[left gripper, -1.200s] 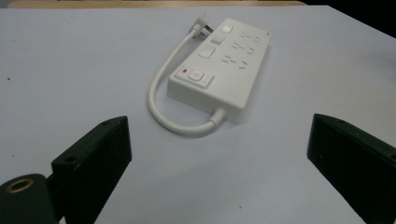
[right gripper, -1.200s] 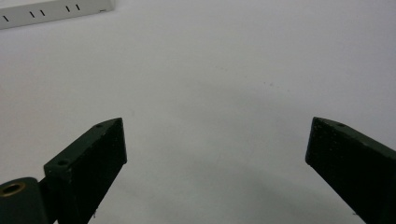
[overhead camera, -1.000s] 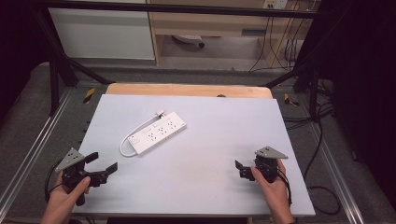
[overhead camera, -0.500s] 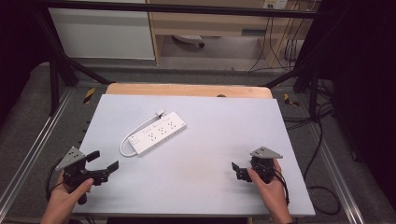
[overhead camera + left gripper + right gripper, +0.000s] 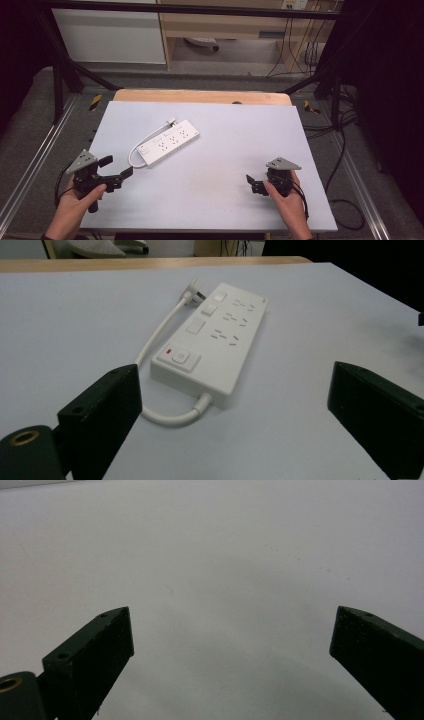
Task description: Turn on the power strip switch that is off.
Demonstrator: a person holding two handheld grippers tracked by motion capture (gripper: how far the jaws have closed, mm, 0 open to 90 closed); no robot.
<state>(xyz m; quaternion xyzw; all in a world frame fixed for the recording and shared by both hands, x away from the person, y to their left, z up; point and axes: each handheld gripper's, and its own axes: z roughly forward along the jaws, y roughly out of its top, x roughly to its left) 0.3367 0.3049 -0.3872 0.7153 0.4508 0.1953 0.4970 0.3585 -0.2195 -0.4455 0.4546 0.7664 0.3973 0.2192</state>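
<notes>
A white power strip [image 5: 169, 142] lies flat and slantwise on the left half of the pale grey table [image 5: 230, 130]. Its short cord [image 5: 133, 156] loops from the near end, and the plug [image 5: 171, 120] rests by the far end. My left gripper [image 5: 118, 166] is held low at the front left, open and empty, with its jaws facing the strip's near end. In the left gripper view the power strip [image 5: 215, 335] lies just beyond the wide-apart jaws of my left gripper [image 5: 232, 385], switch end nearest. At the front right my right gripper [image 5: 251, 183] is open over bare table [image 5: 225, 555].
A wooden edge [image 5: 200, 96] runs along the back of the table. Metal frame rails [image 5: 45, 145] flank both sides, and cables [image 5: 345, 165] hang off to the right. Beyond the table stand shelves and a white cabinet [image 5: 110, 35].
My left gripper has crept a little toward the power strip. My right gripper has shifted slightly to the left. The power strip has not moved.
</notes>
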